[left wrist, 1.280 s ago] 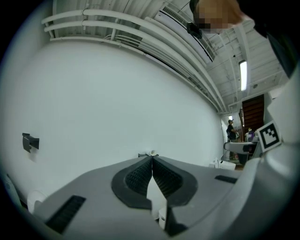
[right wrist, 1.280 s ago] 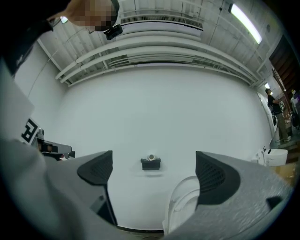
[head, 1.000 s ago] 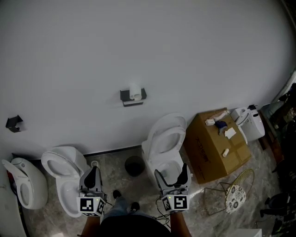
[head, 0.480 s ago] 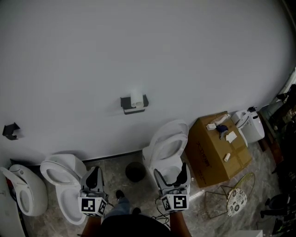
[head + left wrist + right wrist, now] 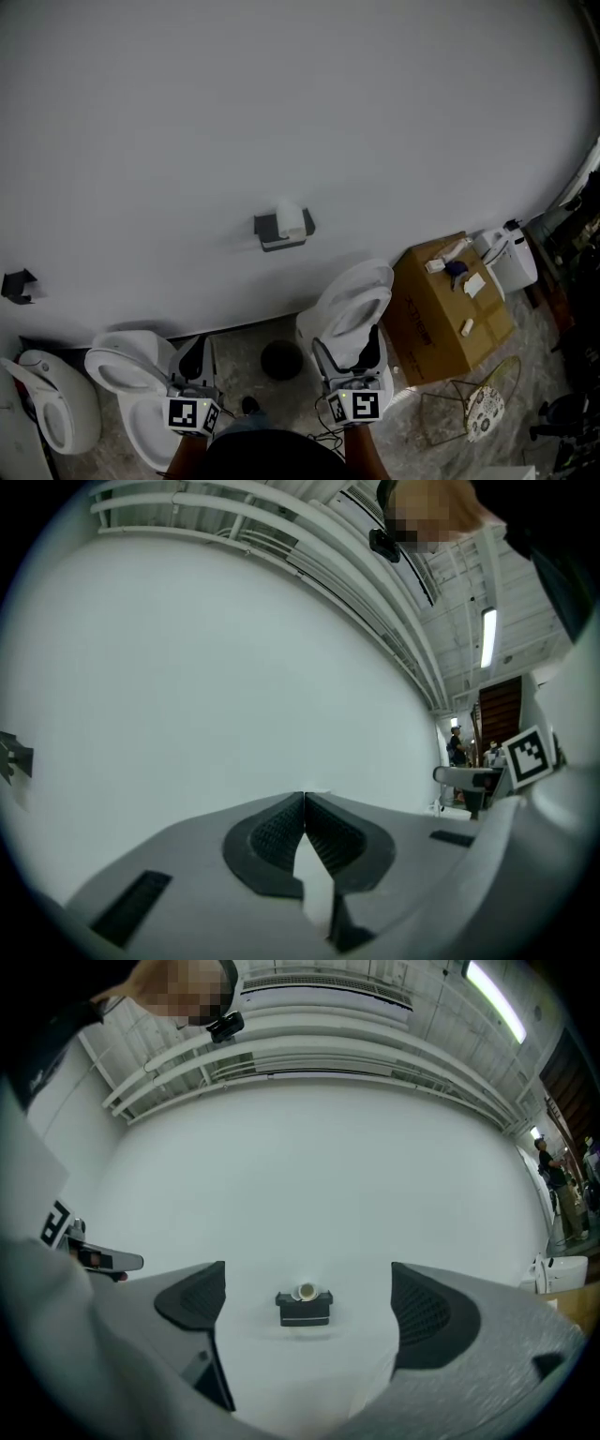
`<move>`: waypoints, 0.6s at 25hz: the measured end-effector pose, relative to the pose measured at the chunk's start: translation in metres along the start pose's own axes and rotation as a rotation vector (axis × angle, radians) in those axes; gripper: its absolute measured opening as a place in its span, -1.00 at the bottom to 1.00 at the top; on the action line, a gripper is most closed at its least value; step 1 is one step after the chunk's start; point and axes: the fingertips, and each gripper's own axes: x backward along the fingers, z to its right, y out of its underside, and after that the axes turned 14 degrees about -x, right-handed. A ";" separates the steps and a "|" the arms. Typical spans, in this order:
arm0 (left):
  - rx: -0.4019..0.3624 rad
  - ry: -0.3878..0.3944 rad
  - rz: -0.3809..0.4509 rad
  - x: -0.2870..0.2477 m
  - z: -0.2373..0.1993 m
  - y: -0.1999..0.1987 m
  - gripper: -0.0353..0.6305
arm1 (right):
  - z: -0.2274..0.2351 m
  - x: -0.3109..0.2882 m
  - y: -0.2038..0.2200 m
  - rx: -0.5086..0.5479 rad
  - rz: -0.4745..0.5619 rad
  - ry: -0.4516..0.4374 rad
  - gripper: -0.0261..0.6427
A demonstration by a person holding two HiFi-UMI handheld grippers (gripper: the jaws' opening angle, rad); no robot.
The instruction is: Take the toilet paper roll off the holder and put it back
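The toilet paper roll [image 5: 292, 221], a small white cylinder, is seated on its holder; judged from this, removal has not begun and the whole task is left to do.

1. White wall [image 5: 281, 94]: it fills the upper two thirds of the head view. The holder is the only fixture at its centre.
2. White ceramic toilet with raised lid [image 5: 349, 298]: lower centre-right of the head view, directly below and slightly right of the holder. A second white toilet [image 5: 127, 370] stands at the lower left.
3. Brown cardboard box [image 5: 445, 300]: right of the first toilet, with small items lying on its top.
4. Right gripper [image 5: 347, 352]: bottom centre-right of the head view. Its jaws stand wide apart with nothing between them. In the right gripper view the holder and roll appear small and centred in the gap, well apart from the pads.
5. Left gripper [image 5: 194, 361]: bottom centre-left of the head view. Its ribbed pads are pressed together on nothing, and its own view shows only bare wall ahead.
6. Dark grey wall-mounted holder [image 5: 274, 232]: centre of the head view, carrying the roll at its right end.

Remaining steps, as judged: approach the wall, grasp the roll with the right gripper, lift it clear, then reseat it.
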 end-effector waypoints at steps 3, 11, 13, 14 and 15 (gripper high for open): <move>0.011 0.013 0.006 -0.014 -0.014 0.004 -0.88 | -0.010 -0.018 0.004 0.009 -0.001 0.002 0.67; 0.026 0.040 0.007 -0.044 -0.038 0.012 -0.88 | -0.025 -0.050 0.008 0.016 0.002 0.015 0.67; 0.028 0.044 0.002 -0.048 -0.040 0.013 -0.88 | -0.024 -0.058 0.010 0.018 -0.003 0.013 0.67; 0.028 0.043 0.000 -0.051 -0.042 0.014 -0.88 | -0.023 -0.063 0.011 0.020 -0.006 0.011 0.67; 0.029 0.041 0.000 -0.053 -0.044 0.014 -0.88 | -0.022 -0.069 0.012 0.022 -0.007 0.009 0.67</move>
